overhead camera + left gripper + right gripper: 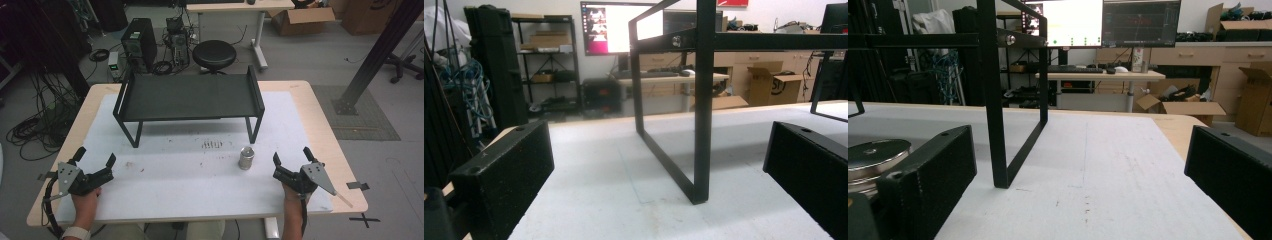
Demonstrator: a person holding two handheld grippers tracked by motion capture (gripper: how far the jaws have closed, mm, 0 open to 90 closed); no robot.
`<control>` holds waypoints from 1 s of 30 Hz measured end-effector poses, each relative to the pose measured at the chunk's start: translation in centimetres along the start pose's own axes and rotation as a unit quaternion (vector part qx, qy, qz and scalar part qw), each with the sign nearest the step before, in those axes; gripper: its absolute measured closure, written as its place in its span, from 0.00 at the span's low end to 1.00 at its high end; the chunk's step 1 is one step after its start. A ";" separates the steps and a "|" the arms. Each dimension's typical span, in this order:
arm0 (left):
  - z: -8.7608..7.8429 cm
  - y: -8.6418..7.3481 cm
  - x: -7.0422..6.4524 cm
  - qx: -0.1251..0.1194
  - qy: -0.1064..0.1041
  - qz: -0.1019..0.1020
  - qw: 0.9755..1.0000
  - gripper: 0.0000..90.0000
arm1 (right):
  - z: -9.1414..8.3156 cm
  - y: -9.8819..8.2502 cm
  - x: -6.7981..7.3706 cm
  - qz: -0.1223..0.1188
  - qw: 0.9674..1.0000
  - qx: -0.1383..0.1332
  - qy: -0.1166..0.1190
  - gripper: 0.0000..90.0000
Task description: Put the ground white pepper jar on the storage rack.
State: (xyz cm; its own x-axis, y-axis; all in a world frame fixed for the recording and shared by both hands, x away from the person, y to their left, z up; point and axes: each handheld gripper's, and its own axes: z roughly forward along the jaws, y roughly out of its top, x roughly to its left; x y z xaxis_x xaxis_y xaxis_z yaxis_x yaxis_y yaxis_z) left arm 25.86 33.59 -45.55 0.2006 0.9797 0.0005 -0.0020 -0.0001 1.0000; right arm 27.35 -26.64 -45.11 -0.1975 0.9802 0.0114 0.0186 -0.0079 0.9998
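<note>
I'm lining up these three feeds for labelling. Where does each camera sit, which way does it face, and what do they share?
High view: above the near edge, looking forward and down; forearms, left hand-held gripper, right hand-held gripper.
Left gripper view: low on the white table mat, facing the black metal shelf rack; own jaws open.
Right gripper view: low, facing the rack's right leg; small silver metal can beside its jaw.
Shared: the rack.

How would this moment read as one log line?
left gripper: open, empty | right gripper: open, empty | metal weight: on table, untouched | black rack: bare
</note>
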 end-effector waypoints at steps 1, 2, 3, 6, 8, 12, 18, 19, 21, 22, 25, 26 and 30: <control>0.0 0.0 0.0 0.000 0.000 0.000 1.000 0.00 | 0.0 0.0 0.0 0.001 1.000 0.002 0.000 0.00; 0.0 0.0 0.0 0.000 0.000 0.000 1.000 0.00 | -0.1 0.1 -0.1 0.005 1.000 0.002 -0.002 0.00; 0.0 0.0 0.0 0.000 0.000 0.000 1.000 0.00 | -0.1 0.1 -0.1 0.005 1.000 0.002 -0.002 0.00; 0.0 0.0 0.0 0.000 0.000 0.001 1.000 0.00 | -0.4 0.4 -0.1 0.012 1.000 0.000 0.000 0.00; 0.0 0.0 0.0 0.000 0.000 0.000 1.000 0.00 | -0.4 0.7 0.0 0.012 1.000 -0.001 0.003 0.00; 0.0 0.0 0.0 0.000 0.000 0.000 1.000 0.00 | -0.5 1.6 0.3 0.012 1.000 -0.008 0.009 0.00; 0.0 0.0 0.0 -0.001 0.000 -0.001 1.000 0.00 | -0.4 2.6 1.0 0.006 1.000 -0.009 0.020 0.00; 0.0 0.0 0.0 -0.001 0.000 -0.001 1.000 0.00 | -0.4 2.6 1.0 0.006 1.000 -0.009 0.020 0.00; 0.0 0.0 0.0 -0.001 0.000 0.000 1.000 0.00 | -0.4 2.9 1.1 0.005 1.000 -0.011 0.023 0.00; 0.0 0.0 0.0 -0.001 0.000 0.001 1.000 0.00 | -0.4 3.1 1.3 0.005 1.000 -0.011 0.026 0.00; 0.0 0.0 0.0 -0.001 0.000 0.000 1.000 0.00 | -0.5 3.3 1.4 0.005 1.000 -0.010 0.029 0.00; 0.0 0.0 0.0 0.000 0.000 0.000 1.000 0.00 | -0.5 3.4 1.5 0.007 0.999 -0.009 0.032 0.00; 0.0 0.0 0.0 0.001 0.000 0.001 1.000 0.00 | -0.5 3.6 1.7 0.007 0.999 -0.005 0.038 0.00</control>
State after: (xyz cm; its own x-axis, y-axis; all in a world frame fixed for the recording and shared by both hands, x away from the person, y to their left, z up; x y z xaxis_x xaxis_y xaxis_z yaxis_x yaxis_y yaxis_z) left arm 25.87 33.57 -45.55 0.2003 0.9797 0.0016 -0.0010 -0.0014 1.0000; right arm 26.56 -25.14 -41.46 -0.2707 0.9623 0.0266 0.0120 -0.0242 0.9996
